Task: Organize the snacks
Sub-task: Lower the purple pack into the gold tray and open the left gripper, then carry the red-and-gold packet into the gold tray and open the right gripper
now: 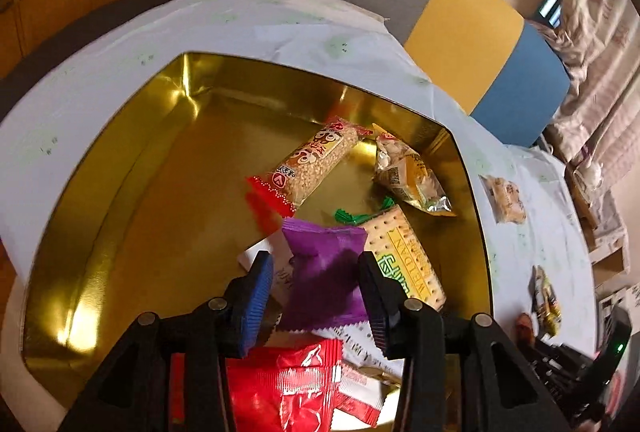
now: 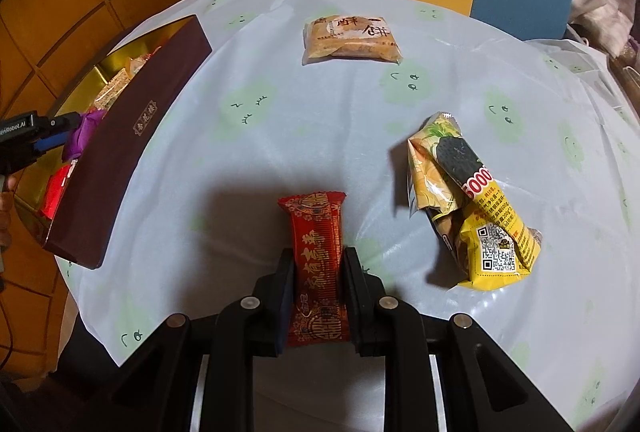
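Right hand-held gripper (image 2: pixel 318 286) is clamped on the red packet (image 2: pixel 318 268), long axis pointing away over the table (image 2: pixel 280 136). Left hand-held gripper (image 1: pixel 316 296) stands parted around the purple packet (image 1: pixel 324 272), upright-ish, inside the gold tin (image 1: pixel 132 200).

Gold-lined tin (image 1: pixel 132 168), dark maroon outside w/ small label, lid off, sits at table's 9 o'clock edge in right wrist view. Inside, per left wrist view: purple packet (image 1: pixel 324 272) at centre, lying atop others; puffed-rice bar (image 1: pixel 312 164) w/ red crimped ends at 12 o'clock of it, diagonal; cracker pack (image 1: pixel 404 256) w/ green print at 3 o'clock, flat; small peanut bag (image 1: pixel 408 172) at 1 o'clock, tilted vs. wall; red packet (image 1: pixel 288 388) at 6 o'clock. Outside tin, right wrist view: red-gold bar (image 2: pixel 320 272) at 6 o'clock, lengthwise; crumpled yellow bag (image 2: pixel 472 208) at 3 o'clock; flat pastry pack (image 2: pixel 352 40) at 12 o'clock.
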A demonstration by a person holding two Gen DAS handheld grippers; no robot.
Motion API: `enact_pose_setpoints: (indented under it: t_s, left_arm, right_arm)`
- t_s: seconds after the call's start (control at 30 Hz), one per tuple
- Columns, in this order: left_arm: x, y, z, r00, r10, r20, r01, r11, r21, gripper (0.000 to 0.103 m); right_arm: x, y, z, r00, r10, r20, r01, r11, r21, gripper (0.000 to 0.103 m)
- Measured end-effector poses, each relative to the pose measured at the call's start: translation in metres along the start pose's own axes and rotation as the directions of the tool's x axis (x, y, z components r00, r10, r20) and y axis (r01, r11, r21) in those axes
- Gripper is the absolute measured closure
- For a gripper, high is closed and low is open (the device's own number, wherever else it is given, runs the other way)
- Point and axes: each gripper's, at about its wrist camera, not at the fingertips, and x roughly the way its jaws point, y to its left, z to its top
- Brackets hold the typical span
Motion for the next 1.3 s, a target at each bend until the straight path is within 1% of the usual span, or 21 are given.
enact_pose_setpoints:
  t_s: [0.1,0.2,0.4,0.53,0.77,1.13,1.23,1.3]
  left_arm:
    - [-0.014,-0.011,-0.007,0.998,0.042,0.037,-0.044,0.998,0.053,0.058]
    - [-0.026,-0.022,-0.015,0.997,0.047,0.065,-0.053,0.994,0.097,0.058]
    - [-0.038,-0.042,-0.028,0.996,0.038,0.084,-0.053,0.982,0.181,0.058]
    - [-0.046,-0.052,-0.034,0.995,0.028,0.094,-0.047,0.976,0.212,0.058]
    - [-0.051,-0.062,-0.044,0.995,0.030,0.091,-0.051,0.969,0.242,0.058]
    - [-0.048,-0.072,-0.055,0.997,0.010,0.074,-0.031,0.960,0.278,0.058]
    - [-0.047,-0.072,-0.057,0.997,0.005,0.071,-0.025,0.959,0.283,0.058]
    - [-0.046,-0.072,-0.058,0.998,0.001,0.066,-0.020,0.958,0.286,0.058]
  right_arm:
    - [0.000,0.001,0.000,1.000,-0.008,0.003,0.008,1.000,0.000,0.080]
    - [0.000,0.003,0.000,1.000,-0.019,0.006,0.019,1.000,-0.002,0.080]
    - [0.000,0.003,-0.001,1.000,-0.023,0.015,0.023,1.000,0.003,0.080]
    - [-0.001,0.002,-0.003,0.999,-0.022,0.030,0.022,1.000,0.005,0.080]
    - [-0.003,0.005,-0.008,0.997,-0.045,0.062,0.044,0.999,0.006,0.080]
    - [-0.005,0.008,-0.012,0.995,-0.065,0.079,0.063,0.997,0.035,0.080]
    - [-0.007,0.006,-0.014,0.996,-0.045,0.071,0.041,0.998,0.057,0.080]
    - [-0.010,0.004,-0.017,0.998,-0.015,0.063,0.010,0.996,0.085,0.080]
